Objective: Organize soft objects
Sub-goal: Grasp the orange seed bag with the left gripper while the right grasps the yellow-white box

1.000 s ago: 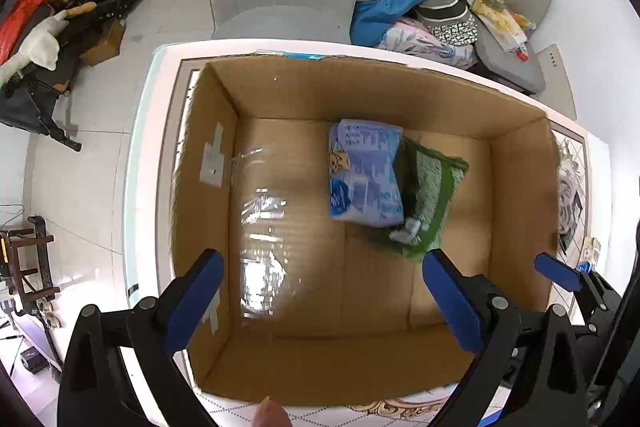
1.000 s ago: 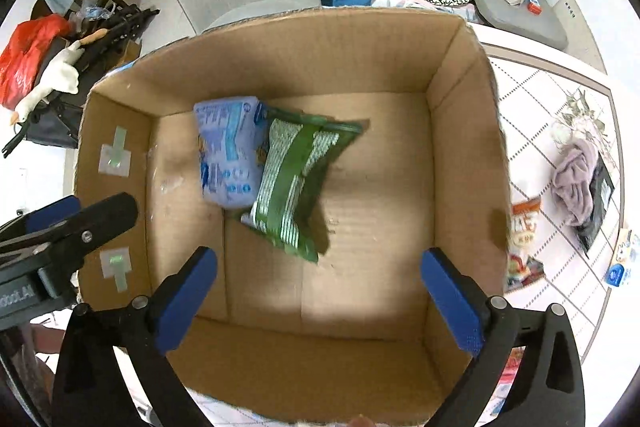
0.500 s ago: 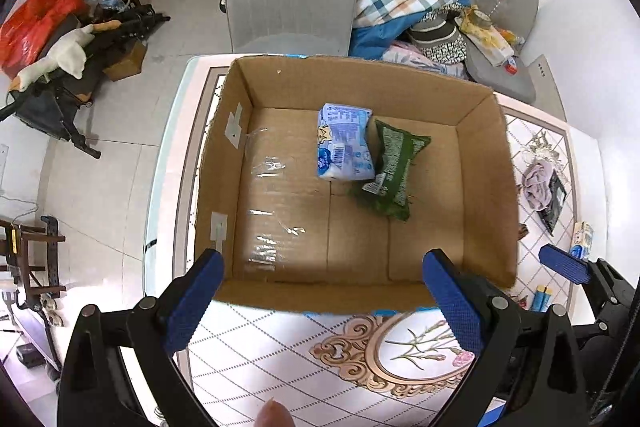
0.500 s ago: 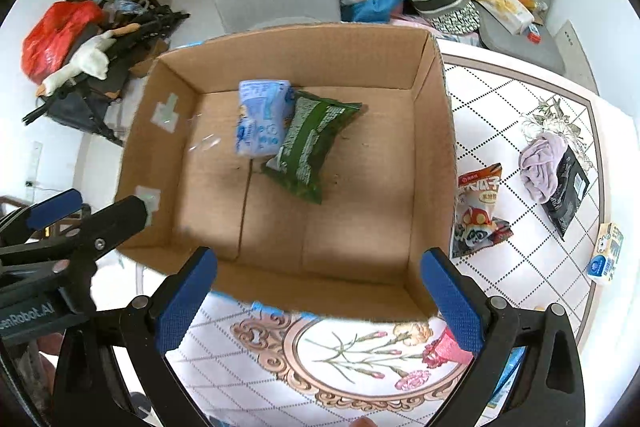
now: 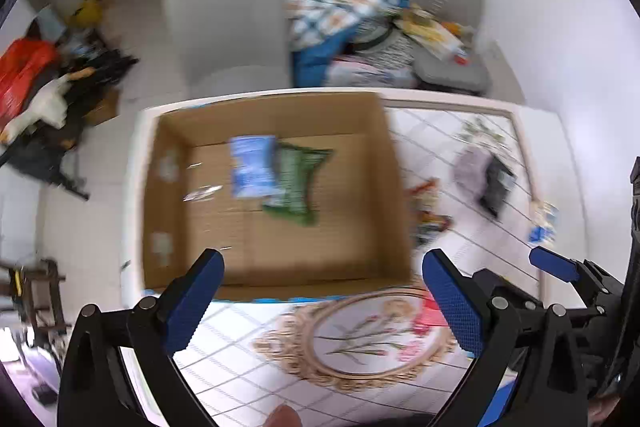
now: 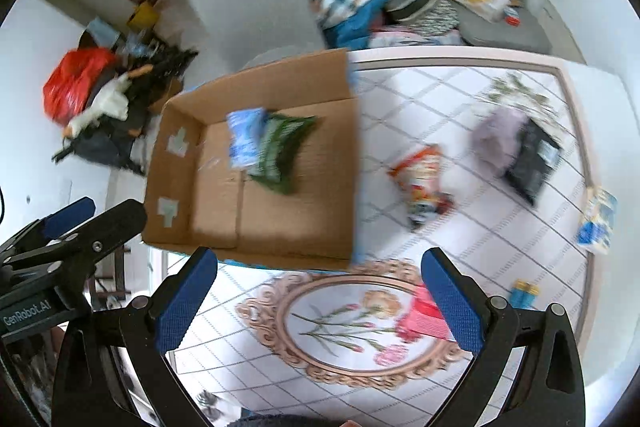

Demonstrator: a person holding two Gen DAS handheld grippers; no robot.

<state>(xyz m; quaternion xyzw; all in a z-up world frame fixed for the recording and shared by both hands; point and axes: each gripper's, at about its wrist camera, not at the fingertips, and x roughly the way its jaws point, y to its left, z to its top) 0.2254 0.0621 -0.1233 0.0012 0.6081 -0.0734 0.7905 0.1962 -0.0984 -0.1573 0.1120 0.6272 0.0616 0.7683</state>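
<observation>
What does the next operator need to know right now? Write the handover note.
Left gripper: open, holding nothing, above the table's near edge.
Right gripper: open, holding nothing, beside it.
Done: blue packet and green bag lie overlapping in the cardboard box.
Left on the table, right of the box: red snack bag, lilac cloth, black pouch, a small blue-white pack near the right edge, and a pink item close to the right gripper. Views are motion-blurred.
</observation>
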